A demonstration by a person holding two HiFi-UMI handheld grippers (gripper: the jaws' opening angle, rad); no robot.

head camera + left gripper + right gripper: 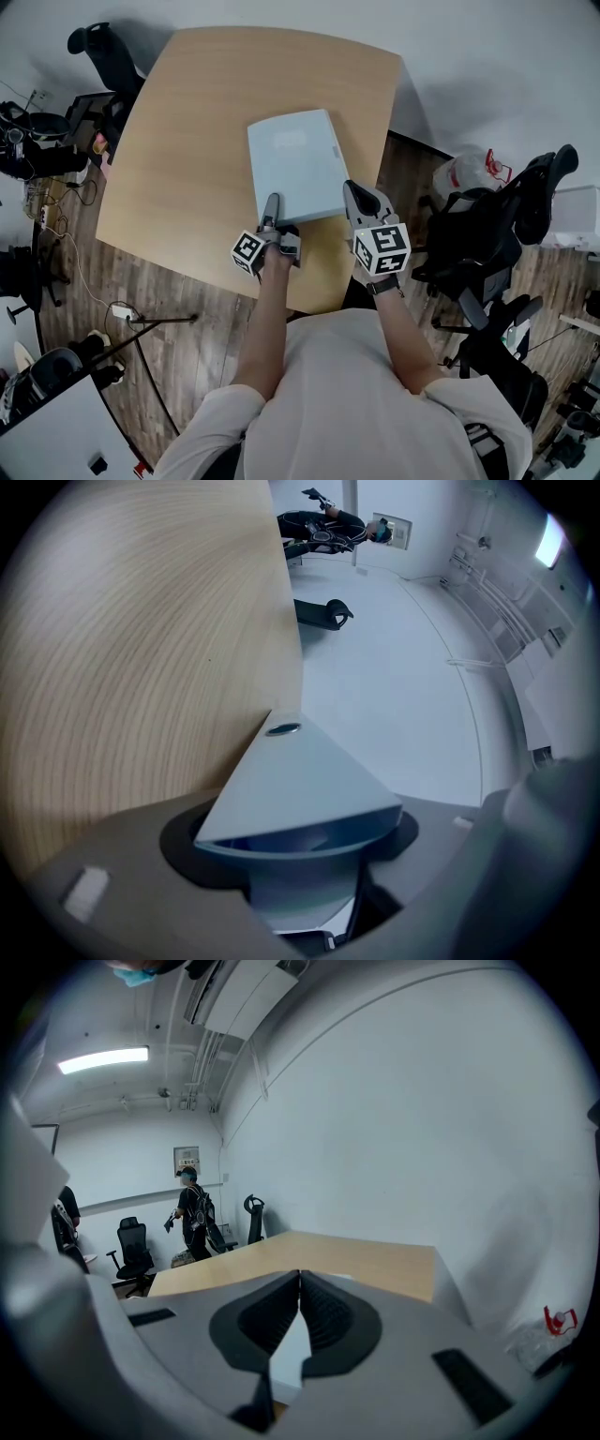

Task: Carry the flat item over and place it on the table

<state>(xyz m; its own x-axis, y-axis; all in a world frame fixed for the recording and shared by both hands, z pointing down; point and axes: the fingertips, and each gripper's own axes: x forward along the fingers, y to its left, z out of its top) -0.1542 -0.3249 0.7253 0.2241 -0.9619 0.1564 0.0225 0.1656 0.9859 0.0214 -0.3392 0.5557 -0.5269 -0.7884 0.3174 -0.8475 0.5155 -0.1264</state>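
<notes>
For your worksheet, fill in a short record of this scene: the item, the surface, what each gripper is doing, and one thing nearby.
Item: flat pale blue folder with a snap button on its cover
Surface: light wooden table; the folder is over its near right part
Left gripper: fingers closed on the folder's near edge, towards the left corner
Right gripper: fingers closed on the folder's near right corner
Lying fully flat: cannot tell
Nearby: black office chair to the right of the table
</notes>
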